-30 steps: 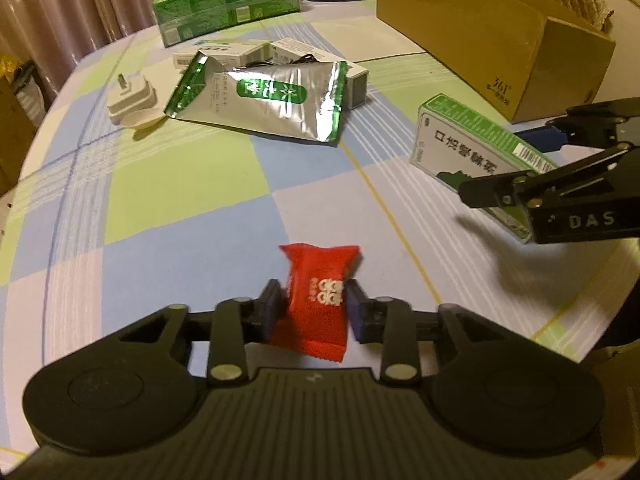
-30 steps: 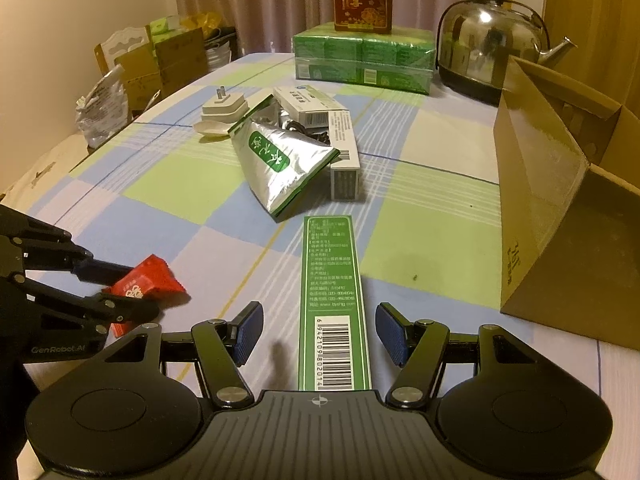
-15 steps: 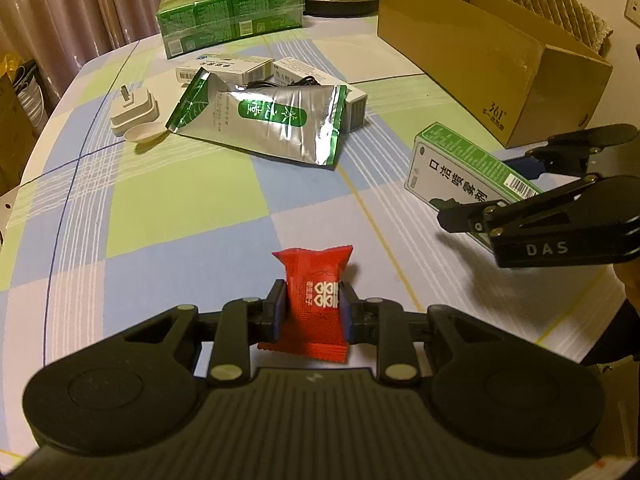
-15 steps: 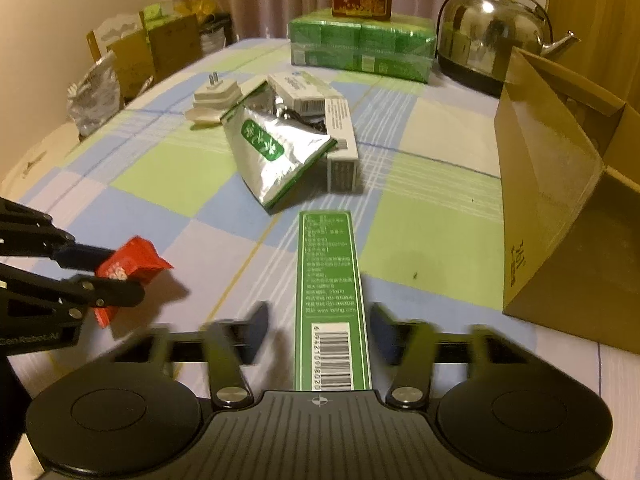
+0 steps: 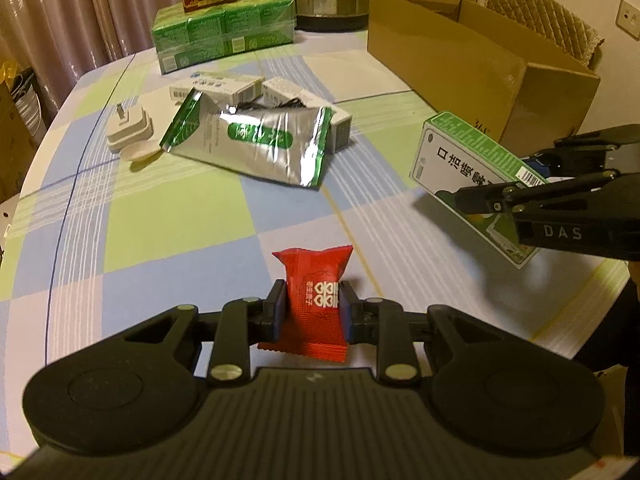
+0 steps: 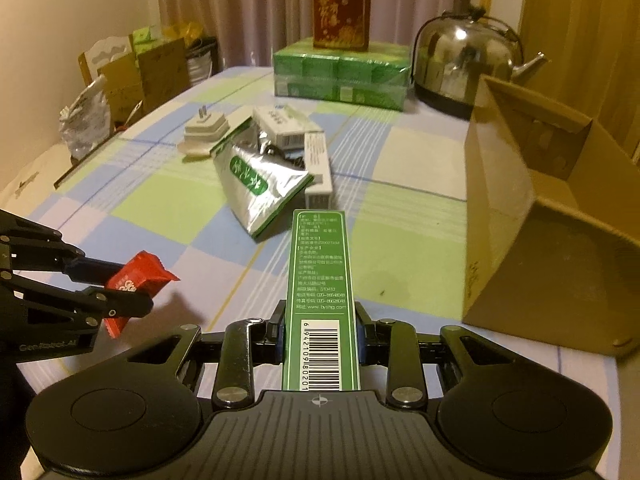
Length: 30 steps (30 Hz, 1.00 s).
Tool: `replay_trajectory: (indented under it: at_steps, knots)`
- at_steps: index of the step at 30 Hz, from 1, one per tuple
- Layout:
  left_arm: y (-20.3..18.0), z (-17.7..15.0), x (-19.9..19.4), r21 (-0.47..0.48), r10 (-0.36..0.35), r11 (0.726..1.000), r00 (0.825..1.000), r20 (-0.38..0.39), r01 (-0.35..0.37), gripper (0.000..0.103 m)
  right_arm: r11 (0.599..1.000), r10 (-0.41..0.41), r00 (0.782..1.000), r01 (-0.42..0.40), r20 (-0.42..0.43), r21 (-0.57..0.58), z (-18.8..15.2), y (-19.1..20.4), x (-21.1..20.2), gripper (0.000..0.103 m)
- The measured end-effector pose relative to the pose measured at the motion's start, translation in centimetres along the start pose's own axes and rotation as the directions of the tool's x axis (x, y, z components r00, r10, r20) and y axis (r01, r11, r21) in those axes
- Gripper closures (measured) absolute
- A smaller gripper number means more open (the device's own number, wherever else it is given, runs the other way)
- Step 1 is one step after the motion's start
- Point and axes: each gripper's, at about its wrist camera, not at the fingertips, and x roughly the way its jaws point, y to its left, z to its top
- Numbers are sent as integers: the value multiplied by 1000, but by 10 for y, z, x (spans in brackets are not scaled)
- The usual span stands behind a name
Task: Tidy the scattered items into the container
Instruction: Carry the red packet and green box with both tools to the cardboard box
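Observation:
My left gripper [image 5: 313,307] is shut on a red candy wrapper [image 5: 314,300], held just above the checked tablecloth; the same candy [image 6: 136,280] shows at the left of the right wrist view. My right gripper [image 6: 320,330] is shut on a long green and white box [image 6: 320,280], lifted off the cloth, and that box [image 5: 468,168] appears at the right of the left wrist view. The open cardboard box [image 6: 552,216] stands to the right. A silver and green foil pouch [image 5: 256,148], white cartons [image 5: 216,86] and a white plug adapter [image 5: 128,130] lie scattered further off.
A green shrink-wrapped pack [image 6: 340,74] with a red box [image 6: 340,10] on top and a steel kettle [image 6: 468,64] stand at the table's far end. Bags and cartons [image 6: 120,80] crowd the floor beyond the left edge. A chair [image 5: 540,20] stands behind the cardboard box.
My right gripper's jaws closed onto the green box and raised it off the cloth. The left gripper lifted the red candy slightly.

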Motion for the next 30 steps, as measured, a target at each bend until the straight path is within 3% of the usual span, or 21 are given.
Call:
replay_trajectory:
  at_steps: [14, 30]
  knots:
    - [-58, 54, -19, 87, -81, 994, 992, 95, 72, 81, 993, -115, 983, 110, 140, 44, 28, -44, -63, 76]
    - [-153, 169, -3, 210, -244, 957, 951, 193, 202, 81, 953, -286, 933, 255, 220, 161, 60, -164, -90, 75]
